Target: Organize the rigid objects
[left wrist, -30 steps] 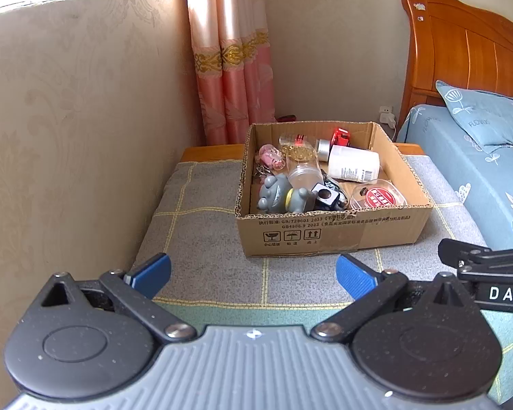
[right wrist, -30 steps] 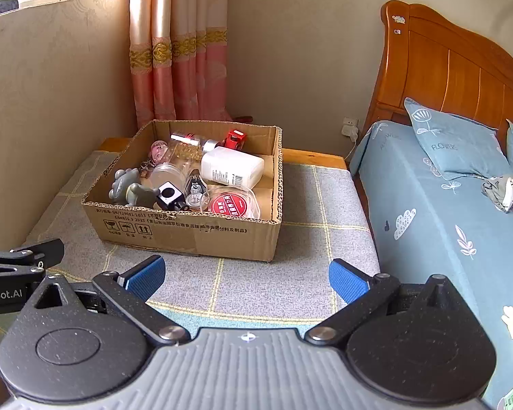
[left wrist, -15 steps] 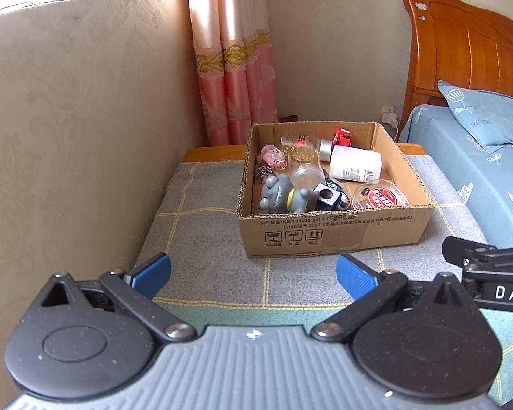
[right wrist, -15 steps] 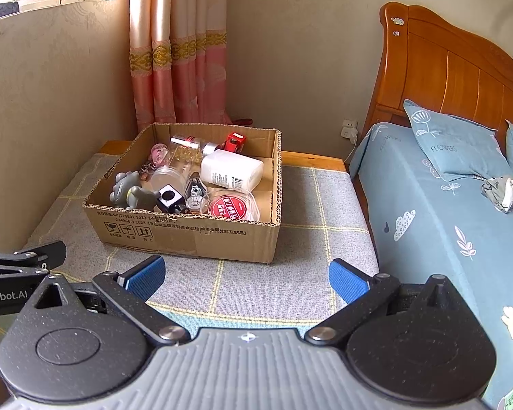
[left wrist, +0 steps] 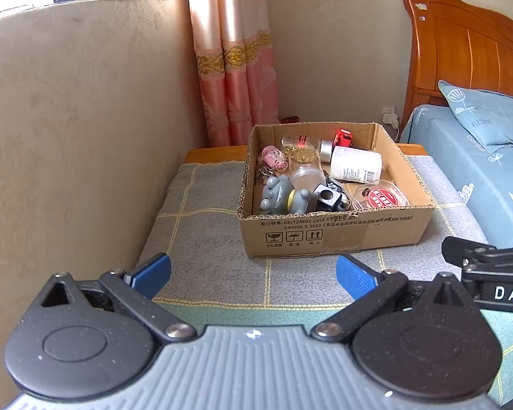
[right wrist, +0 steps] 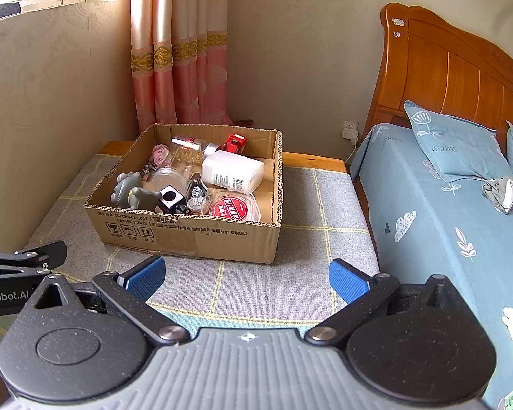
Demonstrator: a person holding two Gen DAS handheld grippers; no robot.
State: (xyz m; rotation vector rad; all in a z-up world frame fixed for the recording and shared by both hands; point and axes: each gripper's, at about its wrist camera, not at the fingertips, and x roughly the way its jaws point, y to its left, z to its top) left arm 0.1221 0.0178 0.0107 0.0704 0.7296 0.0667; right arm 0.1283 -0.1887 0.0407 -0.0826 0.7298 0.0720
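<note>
**Figure: Two open claws standing back from a filled carton**

Compared with a second ago, both views have shifted only slightly: the carton sits a little lower and further right in the left wrist view, and little else differs. Ordered from largest to smallest, the scene comprises the bed (right wrist: 444,212) along the right, the bench (left wrist: 208,246) under a grey checked cloth, and the cardboard box (left wrist: 335,235) standing on that cloth near its far end. All the rigid objects in view lie heaped inside the box: a white bottle (left wrist: 355,168) on its side, a grey toy figure (left wrist: 280,198), a round tub with a red label (left wrist: 379,198), a clear jar (left wrist: 306,178), a black cube (left wrist: 329,198), a pink pig (left wrist: 273,157) and a small red car (left wrist: 342,136). None is seen on the cloth, which would fit sorting finished or sorting out of the box yet to come.

The left claw (left wrist: 253,271) and right claw (right wrist: 246,273) both stand wide apart, grip nothing, and hover well short of the box.

Risks, as a judgement: the heap is interlocked, so lifting one item could drag or tip its neighbours; the smooth bottle and jar may roll or slip from the pads; the light carton could slide on the cloth if pushed; the two claws, side by side, could collide.
</note>
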